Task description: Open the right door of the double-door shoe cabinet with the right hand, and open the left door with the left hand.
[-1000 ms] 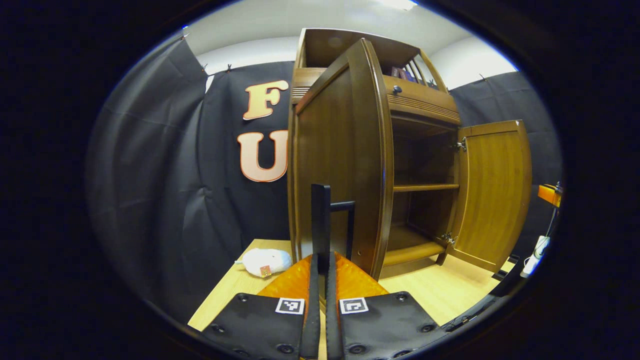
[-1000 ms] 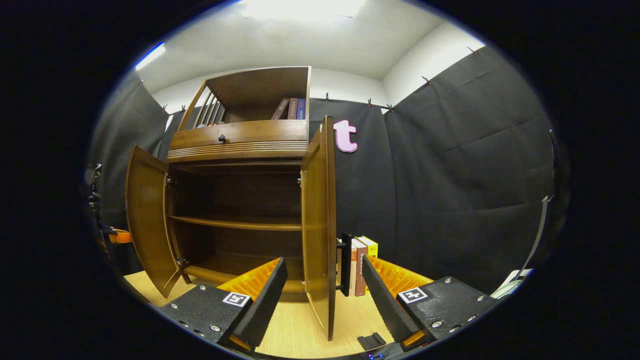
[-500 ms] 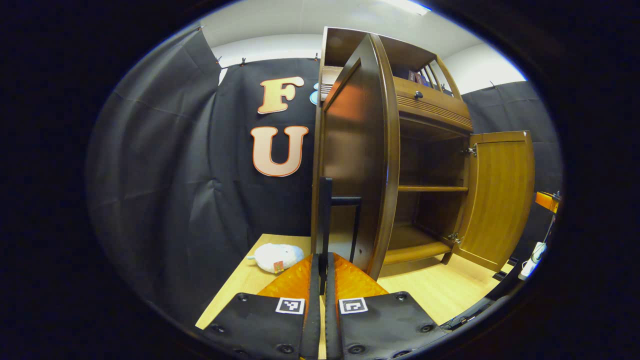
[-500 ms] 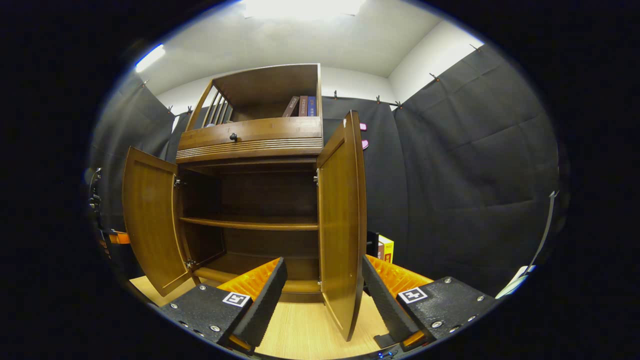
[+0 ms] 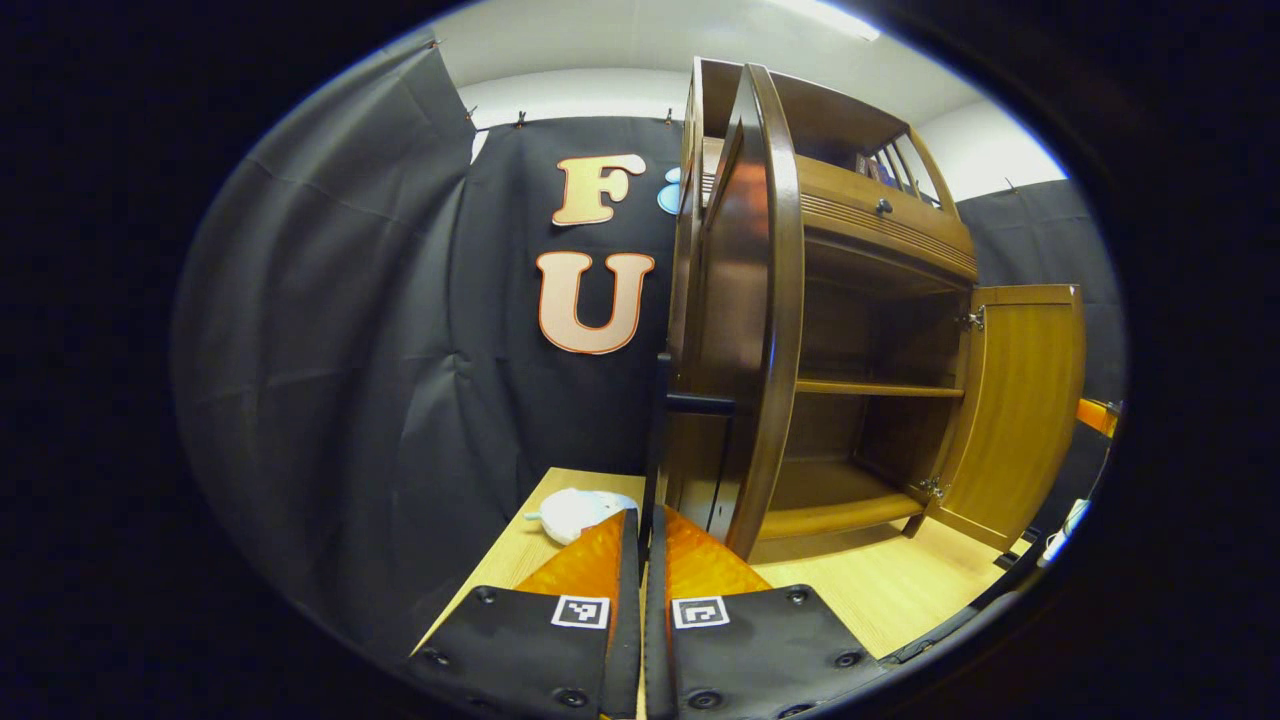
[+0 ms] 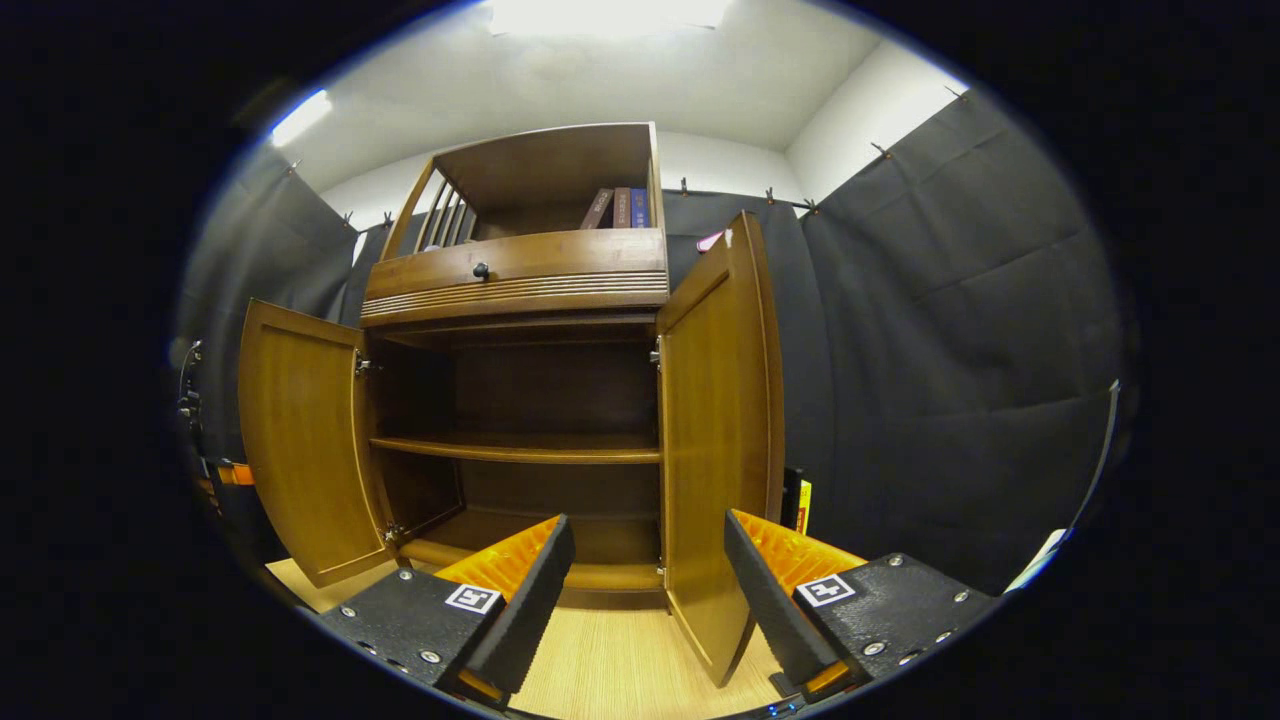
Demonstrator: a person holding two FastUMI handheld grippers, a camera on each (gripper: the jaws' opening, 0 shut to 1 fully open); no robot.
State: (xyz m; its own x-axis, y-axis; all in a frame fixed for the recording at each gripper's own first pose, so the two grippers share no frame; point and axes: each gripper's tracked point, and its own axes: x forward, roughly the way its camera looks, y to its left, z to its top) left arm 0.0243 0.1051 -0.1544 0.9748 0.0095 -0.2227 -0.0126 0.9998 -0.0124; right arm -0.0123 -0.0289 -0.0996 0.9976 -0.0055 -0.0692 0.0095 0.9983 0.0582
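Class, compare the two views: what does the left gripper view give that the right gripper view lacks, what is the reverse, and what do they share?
Left gripper view: the left gripper shut on the black handle of the left door, and a white soft toy on the wooden surface beside the cabinet.

Right gripper view: the right gripper open and holding nothing, and clear book spines on the top shelf.

Shared: the cabinet with the left door and the right door both standing open, the inner shelf and the drawer knob.
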